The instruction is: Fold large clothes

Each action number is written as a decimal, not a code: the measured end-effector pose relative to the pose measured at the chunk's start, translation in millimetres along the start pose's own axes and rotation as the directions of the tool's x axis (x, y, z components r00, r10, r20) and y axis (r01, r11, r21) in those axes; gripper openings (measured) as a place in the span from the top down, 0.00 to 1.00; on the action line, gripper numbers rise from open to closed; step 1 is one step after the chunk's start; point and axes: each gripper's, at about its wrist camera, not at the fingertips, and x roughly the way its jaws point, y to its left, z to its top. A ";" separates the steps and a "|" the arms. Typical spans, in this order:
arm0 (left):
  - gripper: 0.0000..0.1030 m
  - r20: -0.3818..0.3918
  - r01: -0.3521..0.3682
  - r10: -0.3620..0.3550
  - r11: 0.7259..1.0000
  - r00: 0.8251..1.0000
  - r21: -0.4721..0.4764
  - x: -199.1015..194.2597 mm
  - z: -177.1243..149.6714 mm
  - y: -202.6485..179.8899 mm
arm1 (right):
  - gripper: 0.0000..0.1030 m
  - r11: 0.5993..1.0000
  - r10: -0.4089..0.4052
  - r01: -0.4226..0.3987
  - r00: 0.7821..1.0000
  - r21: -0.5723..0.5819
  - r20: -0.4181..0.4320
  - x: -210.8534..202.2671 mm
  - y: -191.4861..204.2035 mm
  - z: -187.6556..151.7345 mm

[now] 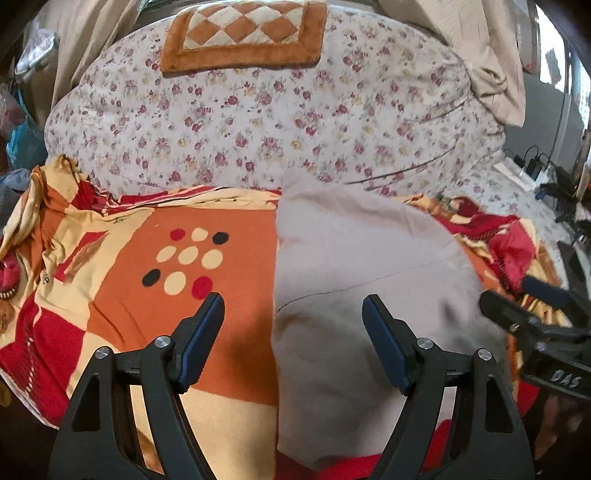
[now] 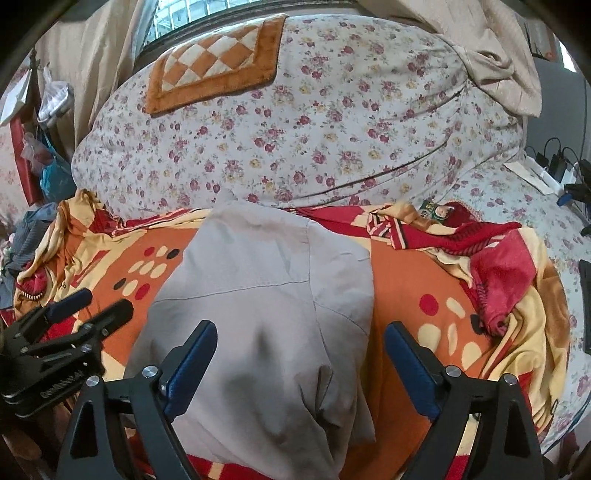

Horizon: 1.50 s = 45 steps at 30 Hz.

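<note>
A grey garment [image 1: 354, 266] lies folded into a long strip on an orange, red and cream blanket [image 1: 147, 258]; it also shows in the right wrist view [image 2: 258, 288]. My left gripper [image 1: 293, 306] is open and empty, hovering over the garment's left edge. My right gripper [image 2: 301, 332] is open and empty above the garment's near right part. The right gripper shows at the right edge of the left wrist view [image 1: 532, 314], and the left gripper shows at the left of the right wrist view [image 2: 70, 317].
A floral quilt [image 1: 277, 122] is heaped behind the blanket, with an orange checkered cushion [image 1: 243, 33] on top. Beige curtains [image 2: 491, 48] hang behind. Chargers and cables [image 2: 554, 166] lie at the far right. Bags and clothes [image 2: 33, 221] crowd the left side.
</note>
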 end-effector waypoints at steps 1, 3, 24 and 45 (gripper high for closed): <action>0.25 0.008 0.006 -0.006 1.000 1.000 -0.008 -2.5 0.6 2.6 | 0.12 1.000 0.002 -0.002 1.000 0.001 0.000 -0.5 0.0 0.1; 0.25 0.027 -0.005 0.005 1.000 1.000 -0.008 -6.0 1.7 3.3 | 0.12 1.000 0.004 -0.004 1.000 0.003 0.004 -1.7 1.4 0.2; 0.25 0.046 -0.117 0.116 0.993 0.992 0.027 -3.3 -2.7 2.8 | 0.12 1.000 0.021 -0.021 1.000 -0.003 -0.021 5.1 9.7 -7.3; 0.25 0.007 -0.108 0.108 0.994 0.994 0.023 10.7 -5.7 3.0 | 0.12 1.000 0.031 -0.031 0.998 0.003 -0.048 16.6 7.5 -11.4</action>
